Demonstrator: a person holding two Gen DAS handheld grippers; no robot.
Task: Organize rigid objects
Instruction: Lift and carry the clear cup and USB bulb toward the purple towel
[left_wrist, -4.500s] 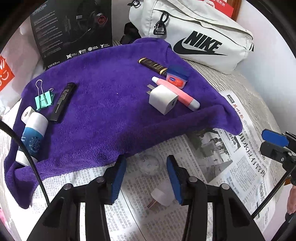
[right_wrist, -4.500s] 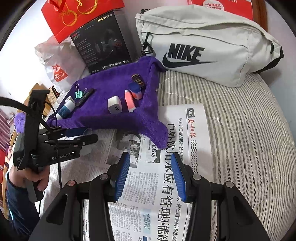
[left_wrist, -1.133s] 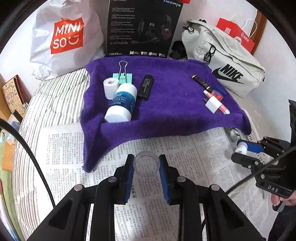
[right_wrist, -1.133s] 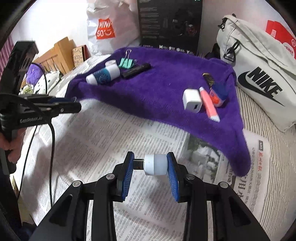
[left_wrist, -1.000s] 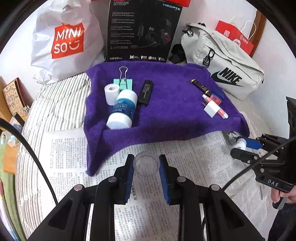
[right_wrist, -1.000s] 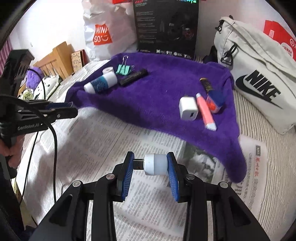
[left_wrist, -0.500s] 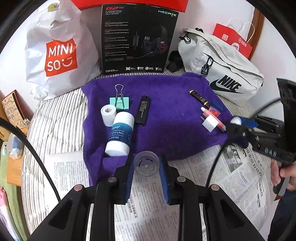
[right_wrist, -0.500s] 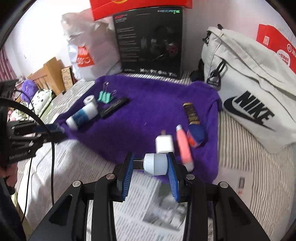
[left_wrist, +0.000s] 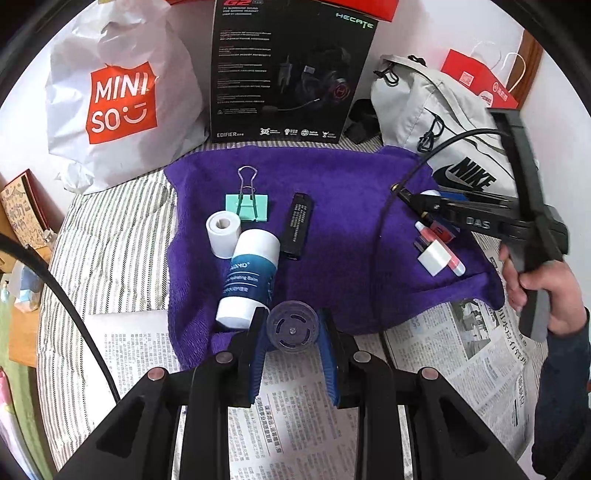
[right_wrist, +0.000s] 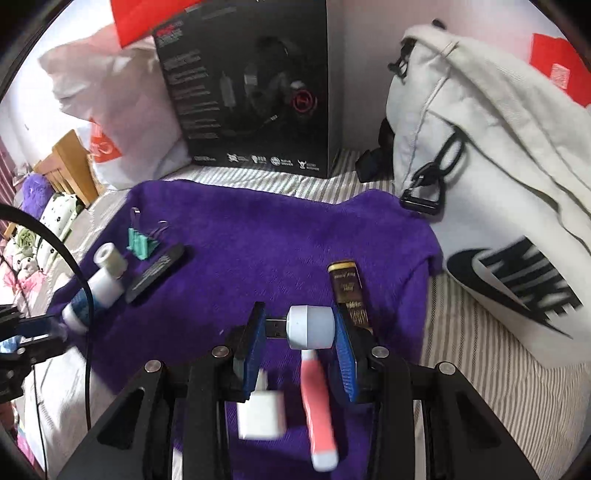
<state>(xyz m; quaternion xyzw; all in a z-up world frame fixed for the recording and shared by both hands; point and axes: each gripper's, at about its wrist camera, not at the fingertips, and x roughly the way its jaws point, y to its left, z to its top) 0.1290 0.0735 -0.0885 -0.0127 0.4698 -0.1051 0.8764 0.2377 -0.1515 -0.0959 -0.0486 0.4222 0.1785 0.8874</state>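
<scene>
My left gripper (left_wrist: 291, 334) is shut on a small clear round cap (left_wrist: 292, 326), held over the near edge of the purple towel (left_wrist: 343, 206). On the towel lie a white and blue bottle (left_wrist: 249, 278), a white roll (left_wrist: 222, 234), a green binder clip (left_wrist: 247, 205), a black stick (left_wrist: 298, 223), a white charger (left_wrist: 435, 257) and a pink tube (left_wrist: 456, 263). My right gripper (right_wrist: 299, 332) is shut on a white USB plug (right_wrist: 309, 326), above the pink tube (right_wrist: 318, 402), the charger (right_wrist: 261, 415) and a gold-black tube (right_wrist: 349, 293). It shows at the right in the left wrist view (left_wrist: 424, 201).
A Miniso bag (left_wrist: 118, 99), a black headset box (left_wrist: 288, 70) and a grey Nike bag (left_wrist: 454, 147) stand behind the towel. Newspaper (left_wrist: 129, 354) covers the striped bedding in front. A person's hand (left_wrist: 543, 295) grips the right tool's handle.
My right gripper has carried the white plug from over the newspaper to above the towel's right side. My left gripper has edged forward with the clear cap to the towel's near edge.
</scene>
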